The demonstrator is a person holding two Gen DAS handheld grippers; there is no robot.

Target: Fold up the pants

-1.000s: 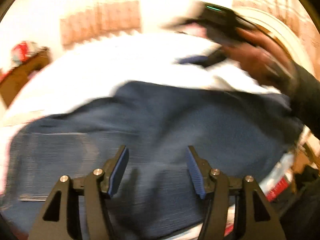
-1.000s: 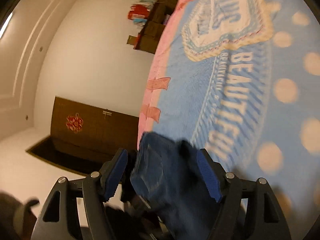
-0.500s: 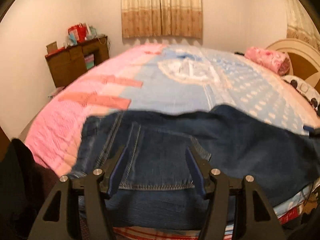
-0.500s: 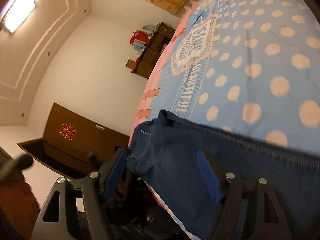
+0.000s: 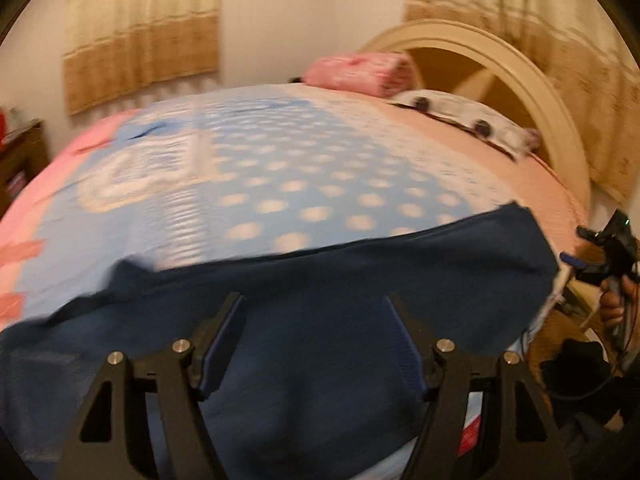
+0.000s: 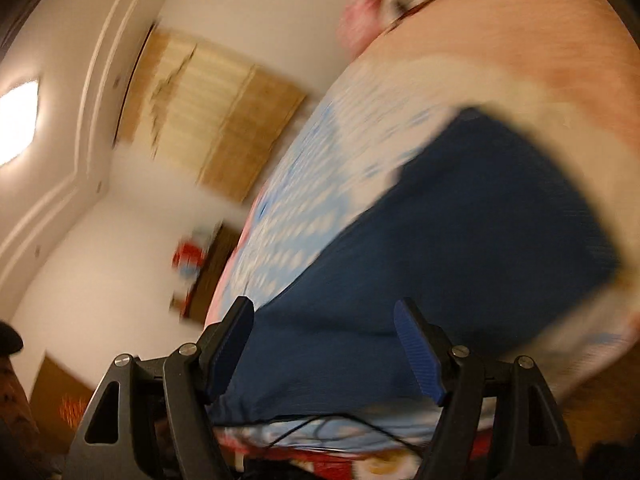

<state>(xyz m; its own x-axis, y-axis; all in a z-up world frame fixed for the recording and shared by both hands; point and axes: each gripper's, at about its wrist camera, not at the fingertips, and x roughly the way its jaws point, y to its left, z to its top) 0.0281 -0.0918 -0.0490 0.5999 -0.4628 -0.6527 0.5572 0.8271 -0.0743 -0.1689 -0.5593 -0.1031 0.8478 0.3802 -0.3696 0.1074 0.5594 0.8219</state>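
Note:
Dark blue denim pants (image 5: 320, 292) lie flat along the near edge of the bed, spread from left to right. My left gripper (image 5: 314, 340) is open and empty, just above the pants' middle. In the right wrist view the pants (image 6: 460, 248) fill the middle of a tilted, blurred picture, and my right gripper (image 6: 324, 344) is open and empty above them. The right gripper also shows in the left wrist view (image 5: 600, 256), off the pants' right end, held in a hand.
The bed has a blue dotted and pink cover (image 5: 280, 168). A pink folded blanket (image 5: 360, 70) and a spotted pillow (image 5: 460, 118) lie by the cream headboard (image 5: 520, 76). A wooden cabinet (image 6: 208, 264) stands by the far wall. Curtains (image 5: 140, 36) hang behind.
Both views have swung toward the headboard end of the bed. The pants now lie flat with both grippers open above them; the pocket end has left the left view.

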